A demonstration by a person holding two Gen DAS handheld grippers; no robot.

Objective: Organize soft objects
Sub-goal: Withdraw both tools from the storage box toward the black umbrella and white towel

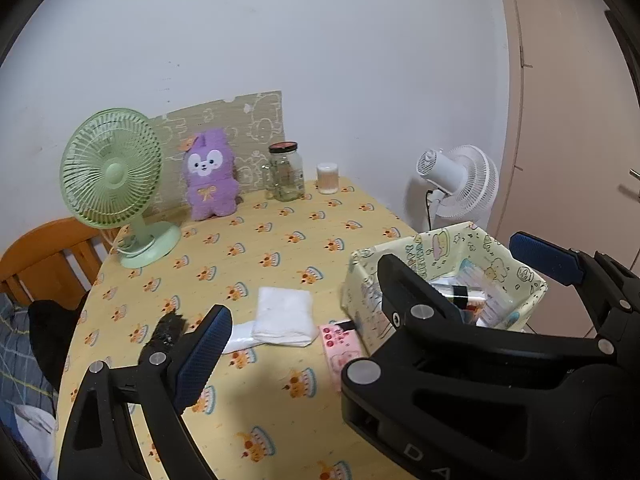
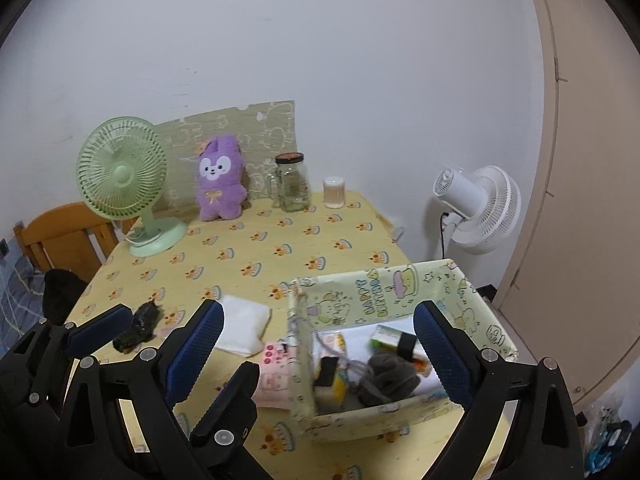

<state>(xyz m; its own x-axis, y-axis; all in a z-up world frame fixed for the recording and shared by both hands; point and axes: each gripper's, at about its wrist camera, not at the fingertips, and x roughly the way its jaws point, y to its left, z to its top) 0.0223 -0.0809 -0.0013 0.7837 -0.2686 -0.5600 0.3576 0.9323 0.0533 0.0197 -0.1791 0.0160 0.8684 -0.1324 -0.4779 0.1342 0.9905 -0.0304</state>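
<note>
In the right wrist view only, the patterned box (image 2: 400, 292) shows a grey soft item (image 2: 386, 376) among packets; the left view hides it. Both grippers, left (image 1: 376, 284) and right (image 2: 320, 352), hang spread and empty. A white cloth (image 1: 285, 316) lies on the table (image 1: 256, 240).

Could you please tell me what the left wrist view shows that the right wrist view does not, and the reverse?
Only the left wrist view shows the clear plastic lying against the towel's left edge; in the right view a finger covers that spot. Only the right wrist view looks down into the box far enough to show the grey cloth inside. Both show the green fan, plush, jar, white fan, towel, pink pack and box.
</note>
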